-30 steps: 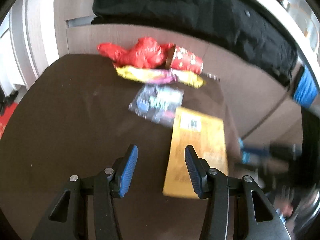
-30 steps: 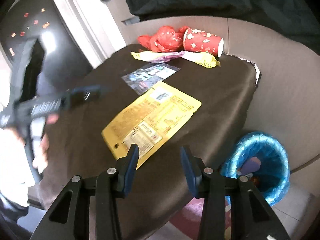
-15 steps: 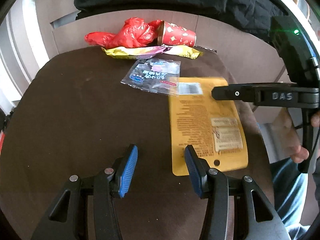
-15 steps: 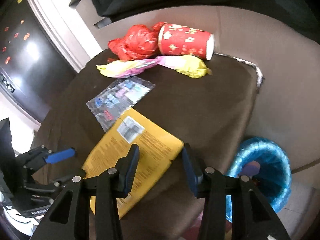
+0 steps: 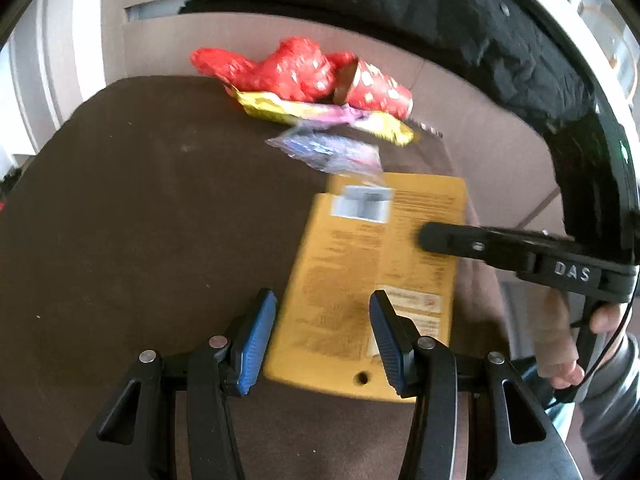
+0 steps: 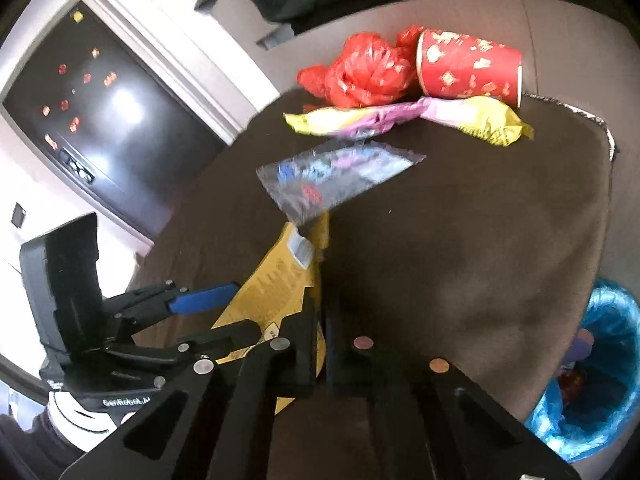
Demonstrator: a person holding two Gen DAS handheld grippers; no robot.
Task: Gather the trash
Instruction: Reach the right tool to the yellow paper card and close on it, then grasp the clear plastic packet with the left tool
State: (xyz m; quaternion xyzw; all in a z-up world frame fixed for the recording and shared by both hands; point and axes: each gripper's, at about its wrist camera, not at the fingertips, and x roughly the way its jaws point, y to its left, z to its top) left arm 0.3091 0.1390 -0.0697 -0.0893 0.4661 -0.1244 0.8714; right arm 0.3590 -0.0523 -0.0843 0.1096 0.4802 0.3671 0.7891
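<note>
A flat yellow packet (image 5: 372,280) lies on the brown table (image 5: 140,220), near its right edge. My right gripper (image 6: 322,320) is shut on the packet's right edge (image 6: 280,280), which lifts and folds up; it also shows in the left wrist view (image 5: 424,236). My left gripper (image 5: 322,332) is open, its blue pads either side of the packet's near end, just above it. Behind lie a clear printed wrapper (image 6: 336,180), a yellow and purple wrapper (image 6: 404,120), a red plastic bag (image 6: 360,72) and a red paper cup (image 6: 468,68) on its side.
A bin with a blue liner (image 6: 592,380) stands on the floor to the right of the table, with some trash inside. A beige sofa back (image 5: 280,36) with a black cloth (image 5: 400,0) runs behind the table. A dark screen (image 6: 100,128) is at left.
My right gripper has closed on the yellow packet's edge and raised it. My left gripper has moved right, over the packet's near end.
</note>
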